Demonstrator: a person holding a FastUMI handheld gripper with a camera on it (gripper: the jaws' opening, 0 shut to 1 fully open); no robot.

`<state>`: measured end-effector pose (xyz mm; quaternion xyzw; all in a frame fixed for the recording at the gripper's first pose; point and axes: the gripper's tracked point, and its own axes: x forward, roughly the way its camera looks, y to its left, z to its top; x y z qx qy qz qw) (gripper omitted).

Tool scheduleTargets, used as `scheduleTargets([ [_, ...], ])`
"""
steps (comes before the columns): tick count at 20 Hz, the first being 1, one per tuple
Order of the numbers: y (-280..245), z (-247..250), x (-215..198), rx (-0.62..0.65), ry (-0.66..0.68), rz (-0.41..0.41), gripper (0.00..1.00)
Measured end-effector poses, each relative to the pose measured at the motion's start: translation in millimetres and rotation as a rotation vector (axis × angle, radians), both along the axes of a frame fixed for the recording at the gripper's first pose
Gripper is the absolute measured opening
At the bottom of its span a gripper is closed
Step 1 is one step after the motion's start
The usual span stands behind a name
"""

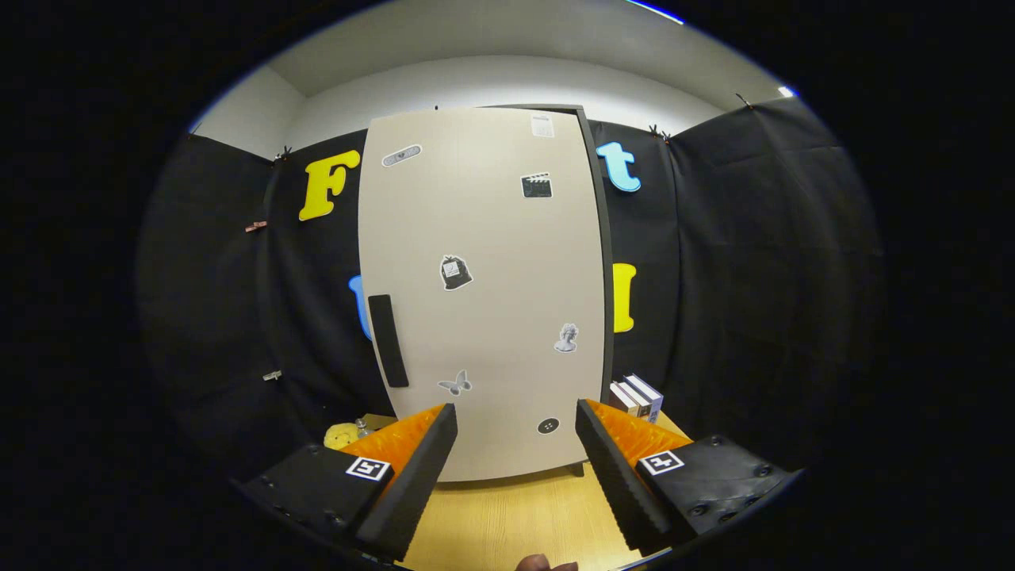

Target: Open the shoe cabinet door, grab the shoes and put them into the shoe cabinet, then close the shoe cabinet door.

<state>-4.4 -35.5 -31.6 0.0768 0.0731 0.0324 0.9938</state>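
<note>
While your gripper (515, 432) hangs spread wide with nothing between its fingers, the shoe cabinet (484, 293) stands upright straight ahead of you, its pale door (492, 238) shut flat across the front. The dark vertical handle (388, 340) sits near the door's left edge, at about mid-height, just above and beyond your left finger (412, 476). A thin dark strip of the cabinet's side (603, 262) shows along the right edge, so the hinge side is likely there, though you cannot see the hinges themselves. Small stickers dot the door: a butterfly (455, 384) just ahead of the left fingertip, a round button shape (548, 426) beside the right finger (610, 468), a bust (566, 338) and a clapperboard (537, 185) higher up.

The cabinet's bottom edge stands on the wooden table (507, 523), and a bare stretch of that table lies between your fingers and the door. To the left of the cabinet, near the table's far corner, a yellow soft toy (342, 435) sits close behind your left finger. To the right, a few books (637, 396) lie just beside the cabinet's lower corner, beyond your right finger. The black cloth wall (753, 277) closes the booth on both sides and behind, well apart from the door's left edge, so there is open room on the handle side. A fingertip (543, 564) of your hand shows at the near edge of the table.
</note>
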Motion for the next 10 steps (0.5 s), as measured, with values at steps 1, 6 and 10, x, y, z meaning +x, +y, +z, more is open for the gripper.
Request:
scheduleTargets([
  [1, -0.5, 0.0, 0.1, -0.001, 0.0, 0.0, 0.98],
  [6, -2.7, 0.7, 0.9, -0.003, -0.003, -0.004, 0.98],
  [10, -3.8, 1.7, 1.7, -0.002, -0.003, -0.003, 0.98],
])
